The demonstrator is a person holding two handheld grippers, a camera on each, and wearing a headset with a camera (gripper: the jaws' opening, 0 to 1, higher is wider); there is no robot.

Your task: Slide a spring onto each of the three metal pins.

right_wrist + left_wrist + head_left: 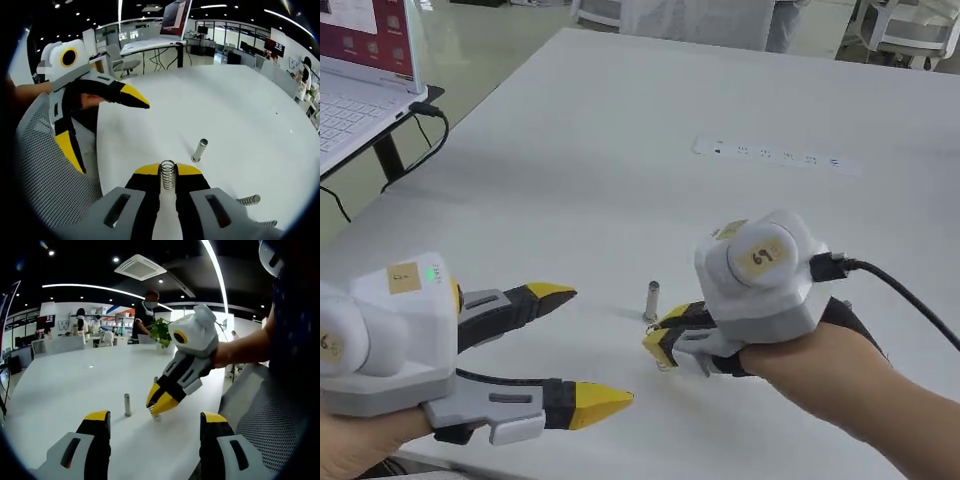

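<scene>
Spring [168,176] stands upright, pinched in my right gripper [660,342], jaws nearly closed on it. I judge it light, squashy, apt to pop out; hold its sides softly, bore clear. Pin [199,150] stands just beyond. Left gripper [592,346] gapes wide, empty.

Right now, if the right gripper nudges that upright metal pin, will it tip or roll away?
Probably tips easily: the pin stands tall and narrow on the smooth table, with nothing visibly holding its base. Once down, its round shape would likely roll. It looks metal, so stiff, unlike the spring held in the jaws of the right gripper.
</scene>
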